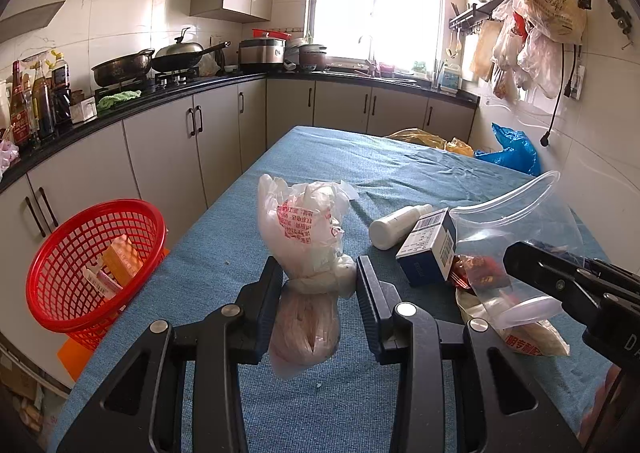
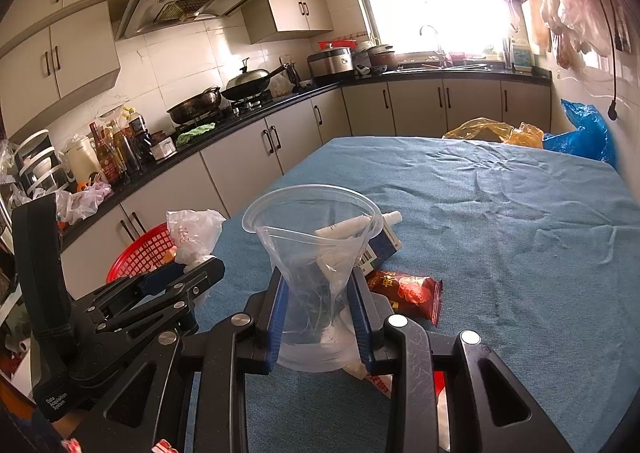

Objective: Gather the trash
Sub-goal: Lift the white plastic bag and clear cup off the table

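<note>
Right now the left gripper [image 1: 319, 285] has its fingers closed on the knotted neck of a white printed plastic bag [image 1: 304, 229], lifted above the blue-clothed counter [image 1: 360, 169], just right of the red mesh basket [image 1: 92, 269]. Beside it, to the bag's right, the right gripper [image 2: 319, 307] pinches a crumpled clear plastic cup [image 2: 316, 237] between its blue-padded fingers. Past that cup lie a white bottle [image 1: 396, 225], a blue-and-white box [image 1: 430, 247] and a red snack packet [image 2: 408, 291] on the counter.

Blown-out daylight glare from the window [image 1: 376, 1], sharp focus, fisheye-bent, dark-vignetted edges.
</note>
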Available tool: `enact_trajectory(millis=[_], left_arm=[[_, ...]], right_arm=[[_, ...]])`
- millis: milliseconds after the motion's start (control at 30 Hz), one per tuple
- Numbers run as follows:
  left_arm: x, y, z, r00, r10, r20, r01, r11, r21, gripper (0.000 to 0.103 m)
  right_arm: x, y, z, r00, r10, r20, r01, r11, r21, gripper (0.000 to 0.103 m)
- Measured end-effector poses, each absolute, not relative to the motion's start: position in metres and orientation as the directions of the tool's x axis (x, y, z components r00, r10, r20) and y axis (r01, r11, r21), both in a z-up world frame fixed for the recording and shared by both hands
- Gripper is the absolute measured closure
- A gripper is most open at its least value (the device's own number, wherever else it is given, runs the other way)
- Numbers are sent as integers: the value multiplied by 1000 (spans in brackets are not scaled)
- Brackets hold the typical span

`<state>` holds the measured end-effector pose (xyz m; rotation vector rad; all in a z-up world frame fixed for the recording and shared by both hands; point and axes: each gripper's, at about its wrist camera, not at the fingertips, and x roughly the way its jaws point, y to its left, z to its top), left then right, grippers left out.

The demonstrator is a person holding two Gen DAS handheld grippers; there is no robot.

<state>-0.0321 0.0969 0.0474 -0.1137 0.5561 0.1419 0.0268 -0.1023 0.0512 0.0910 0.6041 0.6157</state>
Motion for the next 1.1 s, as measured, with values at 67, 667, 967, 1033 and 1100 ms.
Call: enact_trajectory(millis=[67, 667, 967, 1033, 1100], left_arm=[[-32, 97, 47, 840, 103, -533, -165, 984, -69, 67], [-32, 103, 47, 836, 111, -538, -175, 982, -70, 67], [-39, 102, 51, 820, 103, -563, -173, 982, -72, 67], [-45, 101, 54, 823, 107, -557, -171, 983, -63, 67], [-50, 102, 57, 827, 105, -553, -168, 984, -64, 67]], right_arm=[[27, -102, 51, 651, 568, -505, -516, 818, 255, 70], [26, -107, 60, 682, 556, -476, -491, 830, 266, 70], [20, -122, 63, 691, 545, -474, -433, 838, 332, 70], [14, -121, 65, 687, 559, -464, -440, 829, 347, 70], [9, -119, 67, 687, 566, -456, -447, 824, 348, 70]])
